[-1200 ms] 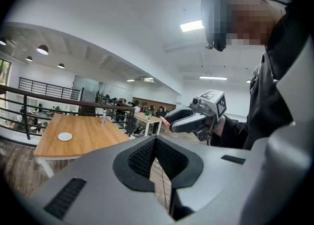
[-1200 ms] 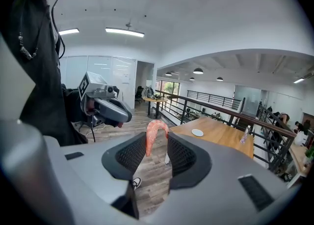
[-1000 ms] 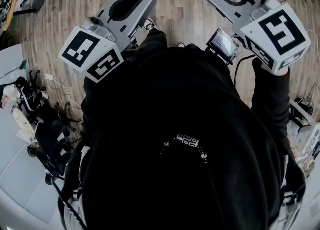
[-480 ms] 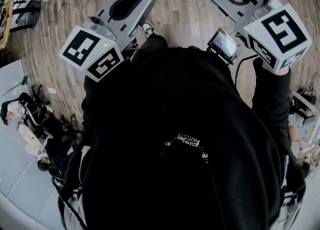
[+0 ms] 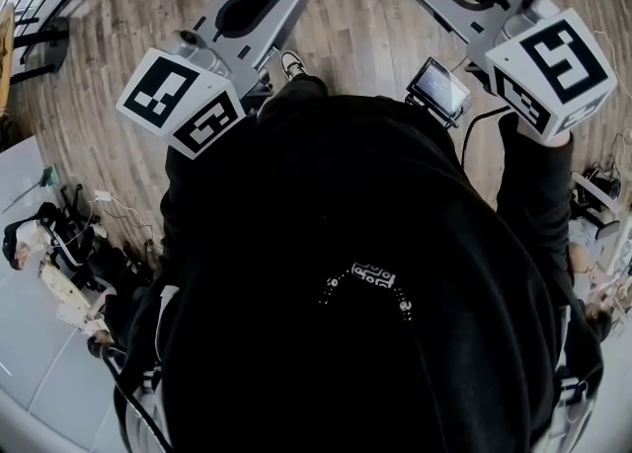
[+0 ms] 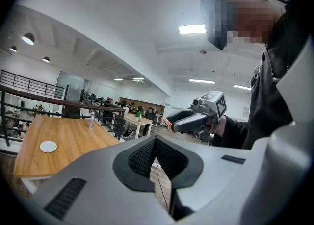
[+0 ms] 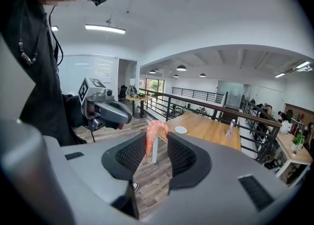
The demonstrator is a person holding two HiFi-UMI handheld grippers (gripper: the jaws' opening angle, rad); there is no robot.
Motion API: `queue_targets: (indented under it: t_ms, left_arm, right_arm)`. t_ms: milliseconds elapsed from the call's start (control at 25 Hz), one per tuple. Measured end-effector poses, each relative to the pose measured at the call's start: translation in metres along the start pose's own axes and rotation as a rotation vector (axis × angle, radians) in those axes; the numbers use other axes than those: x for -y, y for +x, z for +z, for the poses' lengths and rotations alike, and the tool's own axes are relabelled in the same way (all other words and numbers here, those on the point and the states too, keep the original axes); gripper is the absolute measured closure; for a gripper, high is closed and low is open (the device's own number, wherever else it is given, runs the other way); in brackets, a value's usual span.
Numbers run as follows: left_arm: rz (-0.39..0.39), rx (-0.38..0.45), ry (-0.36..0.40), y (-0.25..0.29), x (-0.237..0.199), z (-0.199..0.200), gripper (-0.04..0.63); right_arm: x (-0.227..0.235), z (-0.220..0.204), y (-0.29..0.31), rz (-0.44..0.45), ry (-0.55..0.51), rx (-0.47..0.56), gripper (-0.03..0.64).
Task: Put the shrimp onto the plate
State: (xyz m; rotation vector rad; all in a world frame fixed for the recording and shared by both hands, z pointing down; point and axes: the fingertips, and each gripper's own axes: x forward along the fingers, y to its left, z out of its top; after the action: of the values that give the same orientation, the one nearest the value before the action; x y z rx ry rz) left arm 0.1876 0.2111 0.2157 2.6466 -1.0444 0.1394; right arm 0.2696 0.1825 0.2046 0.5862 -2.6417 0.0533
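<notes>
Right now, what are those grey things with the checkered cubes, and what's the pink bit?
A person holds a pair of grey tongs in each hand; the cubes are part of them. One picture comes from a camera on the person's head, looking down at their black top and the wooden floor. The other two come from cameras riding on the tongs. The right tongs pinch a pink shrimp. The left tongs are closed, with nothing in them. Further off stands a wooden table with a small white plate on it.
</notes>
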Motion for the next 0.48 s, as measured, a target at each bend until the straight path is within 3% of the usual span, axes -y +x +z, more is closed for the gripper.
queue_targets:
  t_ms: [480]
  left_arm:
    - [-0.033,0.003,-0.019,-0.010,-0.101,0.023,0.589]
  right_arm:
    - [0.043,0.040,0.080,-0.035,0.018,-0.018,0.471]
